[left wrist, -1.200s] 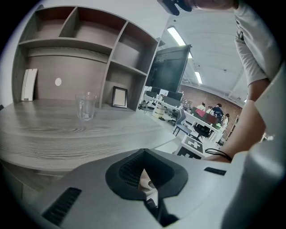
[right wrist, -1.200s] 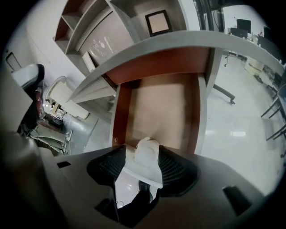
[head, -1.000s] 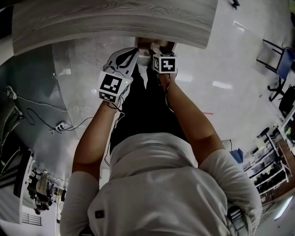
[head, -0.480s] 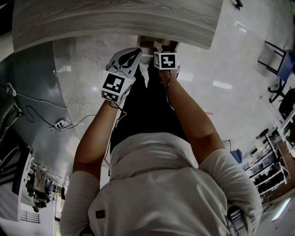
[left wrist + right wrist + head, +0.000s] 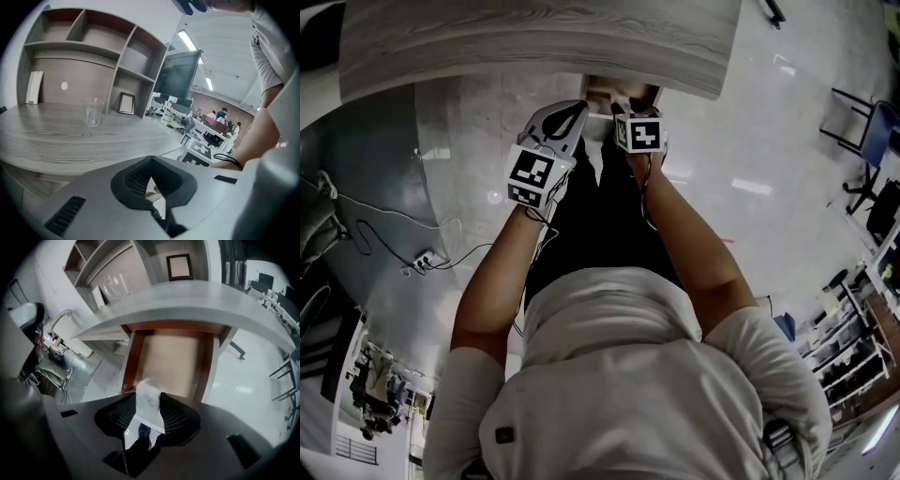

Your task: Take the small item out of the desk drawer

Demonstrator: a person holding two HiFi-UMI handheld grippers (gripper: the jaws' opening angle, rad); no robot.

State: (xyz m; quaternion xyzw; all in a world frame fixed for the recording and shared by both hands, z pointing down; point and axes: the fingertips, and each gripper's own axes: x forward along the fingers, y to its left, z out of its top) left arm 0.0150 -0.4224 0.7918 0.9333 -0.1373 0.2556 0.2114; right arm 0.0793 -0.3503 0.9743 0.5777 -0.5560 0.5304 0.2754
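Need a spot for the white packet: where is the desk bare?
The desk top is bare from its near edge up to the glass. Tighter at the back, by the picture frame and white block. The drawer floor is bare too.

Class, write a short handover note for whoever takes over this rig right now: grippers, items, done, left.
Left hand-held gripper: jaws together, nothing visibly held, near the drawer front.
Right hand-held gripper: jaws have just been closing and pinch the small white item over the open drawer.
Done: drawer open, item gripped.
Left: lift the item clear, probably onto the desk.
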